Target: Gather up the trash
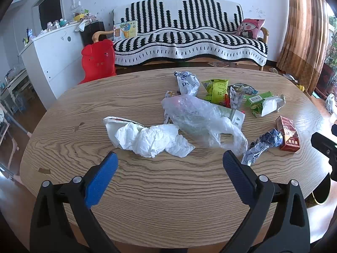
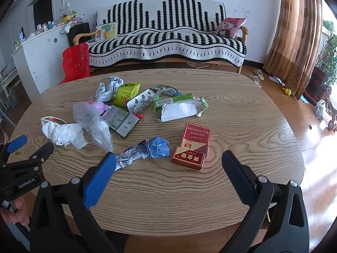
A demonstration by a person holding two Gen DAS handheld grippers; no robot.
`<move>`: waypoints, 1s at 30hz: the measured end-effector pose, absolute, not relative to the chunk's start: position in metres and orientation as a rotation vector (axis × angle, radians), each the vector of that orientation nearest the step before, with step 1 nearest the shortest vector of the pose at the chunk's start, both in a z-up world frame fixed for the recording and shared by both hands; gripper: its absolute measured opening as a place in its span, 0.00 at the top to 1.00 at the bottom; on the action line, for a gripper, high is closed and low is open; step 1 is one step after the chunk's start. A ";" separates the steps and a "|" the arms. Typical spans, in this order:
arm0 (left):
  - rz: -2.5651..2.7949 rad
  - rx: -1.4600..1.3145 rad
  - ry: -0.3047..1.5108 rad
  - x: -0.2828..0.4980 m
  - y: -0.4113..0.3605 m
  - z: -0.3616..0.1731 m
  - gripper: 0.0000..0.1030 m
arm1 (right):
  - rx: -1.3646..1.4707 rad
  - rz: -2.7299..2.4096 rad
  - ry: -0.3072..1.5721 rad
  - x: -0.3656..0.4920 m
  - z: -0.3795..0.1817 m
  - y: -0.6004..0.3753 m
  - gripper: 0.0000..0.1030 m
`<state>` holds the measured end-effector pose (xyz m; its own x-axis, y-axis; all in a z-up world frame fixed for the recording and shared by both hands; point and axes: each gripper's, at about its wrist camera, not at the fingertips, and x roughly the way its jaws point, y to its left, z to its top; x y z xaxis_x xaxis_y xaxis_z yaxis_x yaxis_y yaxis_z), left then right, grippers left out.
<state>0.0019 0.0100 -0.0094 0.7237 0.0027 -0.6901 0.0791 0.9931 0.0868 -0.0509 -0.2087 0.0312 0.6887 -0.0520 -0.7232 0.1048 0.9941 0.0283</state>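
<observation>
Litter is strewn over an oval wooden table (image 1: 160,194) (image 2: 242,126). In the left wrist view my left gripper (image 1: 169,158) stands open just short of crumpled white tissue (image 1: 153,139), with a clear plastic bag (image 1: 200,120) behind it. In the right wrist view my right gripper (image 2: 168,158) is open, its fingers either side of a red cigarette box (image 2: 192,145) and a crumpled blue wrapper (image 2: 145,149). Farther back lie a green carton (image 2: 179,107), a blister pack (image 2: 141,101) and a yellow-green packet (image 2: 126,93). Both grippers hold nothing.
A striped sofa (image 1: 189,38) stands behind the table, a red plastic chair (image 1: 98,61) and a white cabinet (image 1: 48,57) to the left, a curtain (image 2: 294,31) to the right. A hand (image 2: 15,213) holds the left gripper at the right wrist view's lower left.
</observation>
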 end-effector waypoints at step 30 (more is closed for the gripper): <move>-0.039 0.108 0.766 0.002 0.011 -0.014 0.06 | 0.071 -0.080 0.796 -0.051 0.039 -0.201 0.06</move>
<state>0.0025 0.0108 -0.0138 0.7203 0.0042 -0.6936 0.0748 0.9937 0.0837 -0.0512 -0.2014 0.0389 0.6965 -0.0452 -0.7162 0.0984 0.9946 0.0329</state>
